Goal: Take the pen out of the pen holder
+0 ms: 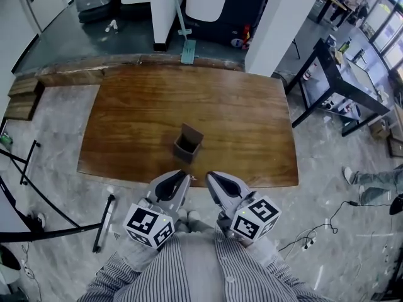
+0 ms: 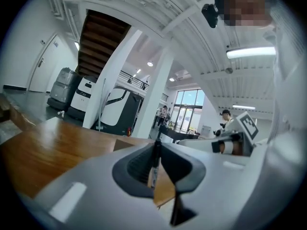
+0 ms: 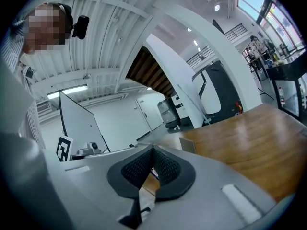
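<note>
The brown open-topped pen holder (image 1: pixel 187 142) stands near the front middle of the wooden table (image 1: pixel 138 124). Both grippers hang side by side just short of the table's front edge, close to my body. My left gripper (image 1: pixel 181 180) is shut on a thin dark pen (image 2: pixel 154 164) with a pale lower barrel, which stands upright between its pads. The pen holder (image 2: pixel 123 144) shows just beyond those jaws. My right gripper (image 1: pixel 213 180) is shut with nothing between its pads (image 3: pixel 160 164); the pen holder (image 3: pixel 188 145) sits past it on the table.
A black work table (image 1: pixel 343 83) with bottles stands at the right, with a person's legs (image 1: pixel 371 181) and floor cables (image 1: pixel 308 241) near it. Black stand legs (image 1: pixel 38 200) lie at the left. White machines (image 1: pixel 208 5) and a white column (image 1: pixel 283 24) are behind the table.
</note>
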The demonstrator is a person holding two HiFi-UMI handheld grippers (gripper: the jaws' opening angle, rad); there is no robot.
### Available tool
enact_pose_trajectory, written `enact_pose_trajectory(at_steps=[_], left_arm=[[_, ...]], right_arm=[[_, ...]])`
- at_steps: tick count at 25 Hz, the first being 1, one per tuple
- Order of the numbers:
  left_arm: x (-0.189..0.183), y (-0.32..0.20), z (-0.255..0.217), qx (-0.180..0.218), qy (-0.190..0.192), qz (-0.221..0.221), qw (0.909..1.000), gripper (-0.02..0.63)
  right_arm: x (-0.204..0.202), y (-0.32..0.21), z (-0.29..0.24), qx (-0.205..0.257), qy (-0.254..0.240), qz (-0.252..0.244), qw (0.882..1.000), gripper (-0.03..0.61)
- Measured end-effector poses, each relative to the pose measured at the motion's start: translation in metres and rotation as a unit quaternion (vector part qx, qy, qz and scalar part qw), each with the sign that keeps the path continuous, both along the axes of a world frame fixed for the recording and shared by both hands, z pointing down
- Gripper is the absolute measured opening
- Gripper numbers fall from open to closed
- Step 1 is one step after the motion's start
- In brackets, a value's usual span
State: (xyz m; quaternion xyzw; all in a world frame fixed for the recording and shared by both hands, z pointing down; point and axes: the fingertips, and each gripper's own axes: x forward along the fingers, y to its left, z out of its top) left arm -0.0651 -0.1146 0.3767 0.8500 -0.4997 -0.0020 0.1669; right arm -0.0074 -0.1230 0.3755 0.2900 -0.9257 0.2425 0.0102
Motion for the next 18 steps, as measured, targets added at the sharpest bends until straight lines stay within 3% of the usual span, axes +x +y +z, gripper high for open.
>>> enact_pose_trajectory(at_steps=[18], left_arm=[[0.003,0.008,0.009,-0.008,-0.029,0.013,0.9995,0.046]], right_arm=[[-0.013,0.012,0.014,0.001,0.055,-0.026,0.998,0.0]])
